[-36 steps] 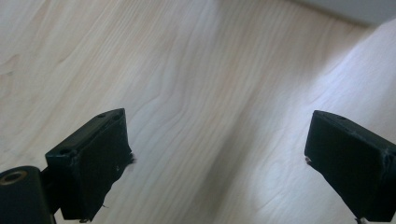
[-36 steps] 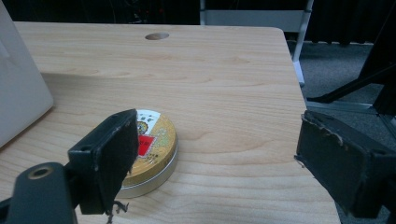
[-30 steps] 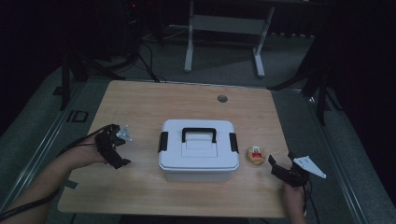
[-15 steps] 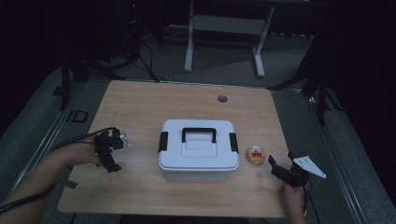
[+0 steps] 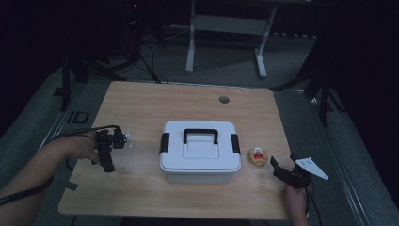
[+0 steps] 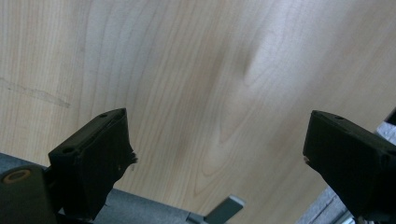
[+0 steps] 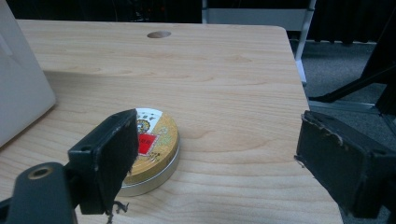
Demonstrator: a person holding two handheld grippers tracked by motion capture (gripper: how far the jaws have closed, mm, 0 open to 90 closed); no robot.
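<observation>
**Both grippers released, tin just ahead of right gripper**

Right gripper (image 5: pixel 285 170): jaws are spread wide, nothing is held between them. It is seen low over the table (image 5: pixel 141 108) near the right front corner, pointed toward the box. In the right gripper view (image 7: pixel 212 161) the round tin (image 7: pixel 152 147) is found just ahead of it, partly hidden behind the left-hand jaw and not between the jaws. The tin is laid flat on the wood, gold lid up, with a red and white label; its silver rim is visible at the base. Whether the jaw touches the tin cannot be told.

In the high view the tin (image 5: pixel 258 157) is placed between the right gripper and the white storage box (image 5: pixel 199 151), just beside the box's right end and apart from it. The box is shut, black handle folded on the lid, black latches at both ends. One white wall of it (image 7: pixel 21 84) is seen off to the left of the right gripper.

Left gripper (image 5: pixel 107 157): jaws are also spread wide, empty. It is held at the table's left side, well apart from the box, tipped downward. Ahead of it (image 6: pixel 217 154) bare wood grain is seen.
</observation>
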